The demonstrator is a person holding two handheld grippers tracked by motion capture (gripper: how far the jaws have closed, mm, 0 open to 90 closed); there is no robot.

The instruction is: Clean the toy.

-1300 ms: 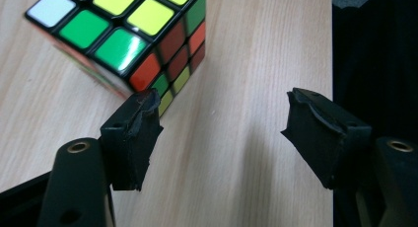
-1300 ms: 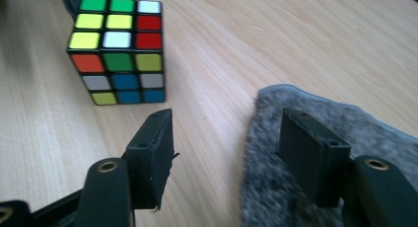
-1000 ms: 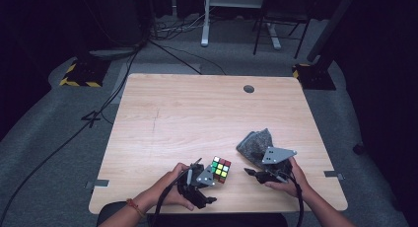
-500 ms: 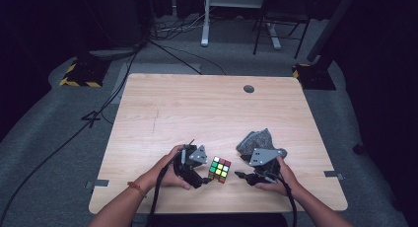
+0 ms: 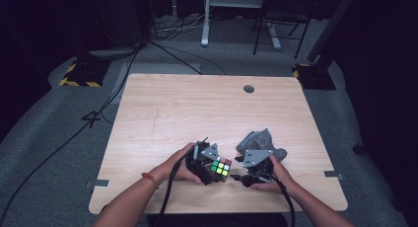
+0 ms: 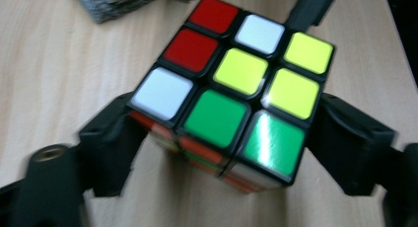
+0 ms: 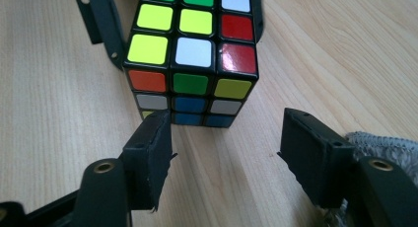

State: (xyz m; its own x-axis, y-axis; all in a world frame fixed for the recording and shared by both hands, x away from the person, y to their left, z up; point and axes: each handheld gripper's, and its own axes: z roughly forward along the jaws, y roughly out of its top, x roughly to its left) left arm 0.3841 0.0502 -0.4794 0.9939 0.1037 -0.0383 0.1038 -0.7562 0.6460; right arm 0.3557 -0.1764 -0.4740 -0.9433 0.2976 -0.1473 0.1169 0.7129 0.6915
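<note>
A Rubik's cube (image 5: 221, 168) stands on the wooden table (image 5: 197, 113) near its front edge. My left gripper (image 5: 203, 164) reaches it from the left. In the left gripper view its jaws have just been closing, and the pads now touch opposite sides of the cube (image 6: 231, 74), which sits turned between them. My right gripper (image 5: 237, 177) faces the cube from the right. Its jaws stand open (image 7: 226, 123) with bare table between them, and the cube (image 7: 190, 54) lies just ahead of their tips.
A crumpled grey cloth (image 5: 259, 140) lies behind my right gripper, its edge by the right jaw (image 7: 389, 140). A round cable hole (image 5: 249, 89) sits at the table's far side. Both forearms come in over the front edge.
My left gripper has moved away from the table's front edge and in around the cube. My right gripper has shifted left toward the cube. The cube has stayed in place.
</note>
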